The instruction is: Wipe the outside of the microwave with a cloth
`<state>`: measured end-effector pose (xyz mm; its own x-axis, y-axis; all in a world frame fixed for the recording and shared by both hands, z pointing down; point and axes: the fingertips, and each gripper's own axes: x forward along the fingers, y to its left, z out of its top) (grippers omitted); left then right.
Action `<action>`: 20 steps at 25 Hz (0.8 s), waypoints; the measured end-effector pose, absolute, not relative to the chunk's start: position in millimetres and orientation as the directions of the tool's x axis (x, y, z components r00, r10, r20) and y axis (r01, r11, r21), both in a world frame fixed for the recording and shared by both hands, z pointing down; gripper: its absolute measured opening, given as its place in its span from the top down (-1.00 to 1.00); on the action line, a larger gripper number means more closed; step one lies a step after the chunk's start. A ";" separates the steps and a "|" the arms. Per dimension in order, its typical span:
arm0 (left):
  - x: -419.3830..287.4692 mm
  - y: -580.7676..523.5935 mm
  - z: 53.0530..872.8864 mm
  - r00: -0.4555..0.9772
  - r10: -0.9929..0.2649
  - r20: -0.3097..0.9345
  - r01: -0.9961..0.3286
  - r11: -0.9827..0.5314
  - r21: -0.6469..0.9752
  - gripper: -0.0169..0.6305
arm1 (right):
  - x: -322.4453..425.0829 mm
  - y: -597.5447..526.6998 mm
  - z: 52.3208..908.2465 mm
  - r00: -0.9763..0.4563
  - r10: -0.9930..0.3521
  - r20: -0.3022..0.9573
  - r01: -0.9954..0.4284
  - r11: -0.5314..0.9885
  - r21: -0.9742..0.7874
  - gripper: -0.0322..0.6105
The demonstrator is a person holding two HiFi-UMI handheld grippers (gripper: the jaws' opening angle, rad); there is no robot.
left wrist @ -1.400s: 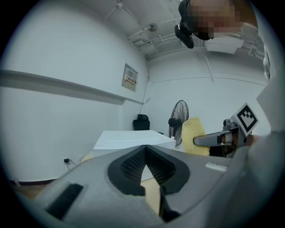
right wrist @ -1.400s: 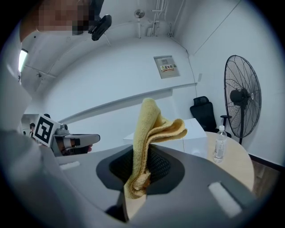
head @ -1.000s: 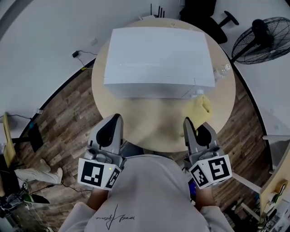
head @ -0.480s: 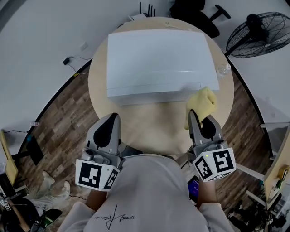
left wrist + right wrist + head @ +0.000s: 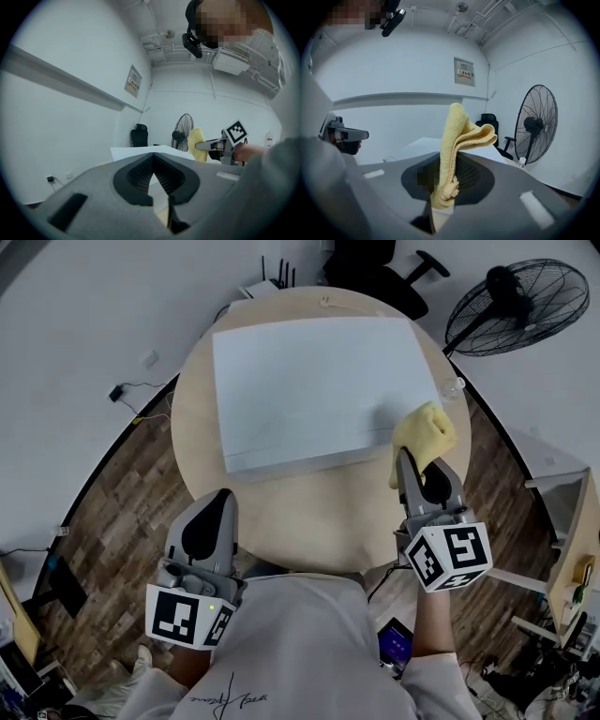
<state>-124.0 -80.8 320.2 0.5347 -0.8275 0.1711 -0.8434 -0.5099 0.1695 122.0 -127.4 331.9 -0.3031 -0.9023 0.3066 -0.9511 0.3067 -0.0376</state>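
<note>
The cloth (image 5: 424, 430) is clamped in the right gripper (image 5: 405, 465), held at the front right corner of the microwave (image 5: 309, 381). The left gripper (image 5: 214, 507) is held low, jaws together.

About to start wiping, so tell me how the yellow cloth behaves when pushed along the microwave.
Probably floppy: the cloth folds over itself above the right hand-held gripper clamping it. Its fuzzy pile looks grippy, so it would likely drag and bunch on the microwave top.

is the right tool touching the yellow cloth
Touching. The right gripper view shows the yellow cloth pinched between the right tool's jaws, its folds sticking up above them.
</note>
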 end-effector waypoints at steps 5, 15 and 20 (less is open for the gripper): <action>-128.7 -88.5 321.7 0.551 -0.815 0.179 -0.833 -0.525 0.174 0.98 | 135.8 -161.6 326.6 -0.259 -0.912 0.317 -0.960 0.280 0.022 0.70; -121.0 -92.3 323.6 0.552 -0.813 0.184 -0.832 -0.520 0.196 0.98 | 166.0 -217.5 335.0 -0.216 -0.904 0.369 -0.961 0.264 0.085 0.70; -122.4 -95.8 323.0 0.536 -0.825 0.180 -0.841 -0.503 0.202 0.98 | 176.3 -242.5 345.1 -0.207 -0.895 0.395 -0.958 0.267 0.102 0.70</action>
<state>-122.4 -95.8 323.0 0.5364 -0.8246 0.1799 -0.8406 -0.5028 0.2017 176.3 -242.5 345.1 -0.2071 -0.8949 0.3953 -0.9583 0.2668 0.1021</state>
